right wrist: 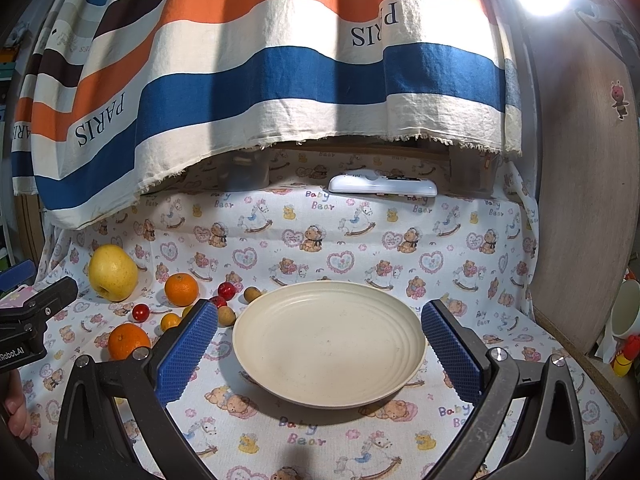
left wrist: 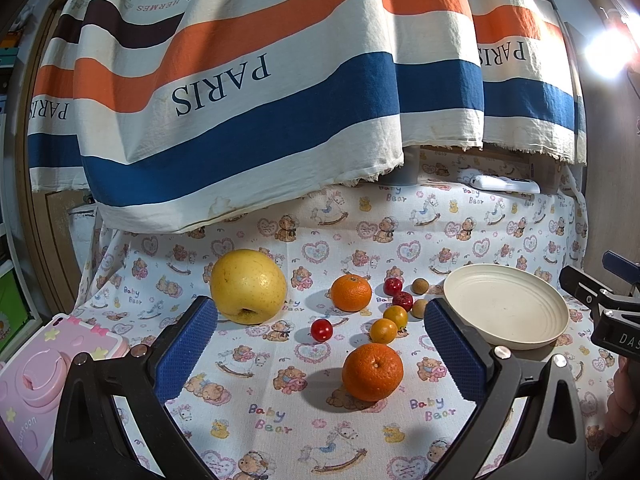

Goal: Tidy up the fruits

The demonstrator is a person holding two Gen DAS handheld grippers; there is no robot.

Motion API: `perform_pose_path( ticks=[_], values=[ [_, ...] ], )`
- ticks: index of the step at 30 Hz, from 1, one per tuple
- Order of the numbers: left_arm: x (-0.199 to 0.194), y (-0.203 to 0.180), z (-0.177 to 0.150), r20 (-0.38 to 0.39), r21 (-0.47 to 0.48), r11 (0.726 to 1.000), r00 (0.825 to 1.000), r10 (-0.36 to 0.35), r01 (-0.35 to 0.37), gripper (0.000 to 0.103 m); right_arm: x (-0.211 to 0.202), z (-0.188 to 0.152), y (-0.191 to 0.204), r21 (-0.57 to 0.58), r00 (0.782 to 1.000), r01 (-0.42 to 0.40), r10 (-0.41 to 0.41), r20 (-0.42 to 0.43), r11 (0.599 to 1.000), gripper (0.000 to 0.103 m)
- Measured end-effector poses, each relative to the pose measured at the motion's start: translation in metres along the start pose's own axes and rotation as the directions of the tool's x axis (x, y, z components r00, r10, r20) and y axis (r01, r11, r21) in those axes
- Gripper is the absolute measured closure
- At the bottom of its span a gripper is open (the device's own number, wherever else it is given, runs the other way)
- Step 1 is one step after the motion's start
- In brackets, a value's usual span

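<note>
On the bear-print cloth lie a big yellow pear (left wrist: 248, 286), two oranges (left wrist: 351, 292) (left wrist: 372, 371), a cherry tomato (left wrist: 321, 329), two small orange fruits (left wrist: 383, 330), two red fruits (left wrist: 393, 286) and two brown longans (left wrist: 420, 285). A cream plate (left wrist: 505, 306) stands empty to their right. My left gripper (left wrist: 320, 344) is open above the near orange. My right gripper (right wrist: 320, 344) is open, its fingers on either side of the plate (right wrist: 328, 340). The fruits show at the left of the right wrist view, the pear (right wrist: 113, 267) among them.
A striped PARIS cloth (left wrist: 256, 92) hangs over the back. A white remote (right wrist: 382, 189) lies at the back. A pink toy case (left wrist: 44, 376) sits at the left edge. A wooden panel (right wrist: 580, 200) and a mug (right wrist: 626, 312) are on the right.
</note>
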State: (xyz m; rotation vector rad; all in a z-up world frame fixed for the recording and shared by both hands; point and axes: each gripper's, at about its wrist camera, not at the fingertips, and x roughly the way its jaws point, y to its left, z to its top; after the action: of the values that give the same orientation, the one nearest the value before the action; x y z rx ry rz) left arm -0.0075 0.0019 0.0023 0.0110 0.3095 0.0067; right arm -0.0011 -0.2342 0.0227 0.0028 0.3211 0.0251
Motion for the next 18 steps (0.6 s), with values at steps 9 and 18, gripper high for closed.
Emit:
perform_pose_path(
  ticks=[9, 18],
  values=[
    [-0.0005, 0.0016, 0.0003, -0.004, 0.0, 1.0, 1.0, -0.002, 0.002, 0.0, 0.0008, -0.0002, 0.001, -0.002, 1.0, -0.001, 0.001, -0.004, 1.0, 0.001],
    [-0.0005, 0.0016, 0.001, -0.002, -0.001, 1.0, 1.0, -0.001, 0.001, 0.0, 0.0008, -0.0003, 0.0013, -0.002, 1.0, 0.0, 0.0, -0.003, 1.0, 0.001]
  ],
)
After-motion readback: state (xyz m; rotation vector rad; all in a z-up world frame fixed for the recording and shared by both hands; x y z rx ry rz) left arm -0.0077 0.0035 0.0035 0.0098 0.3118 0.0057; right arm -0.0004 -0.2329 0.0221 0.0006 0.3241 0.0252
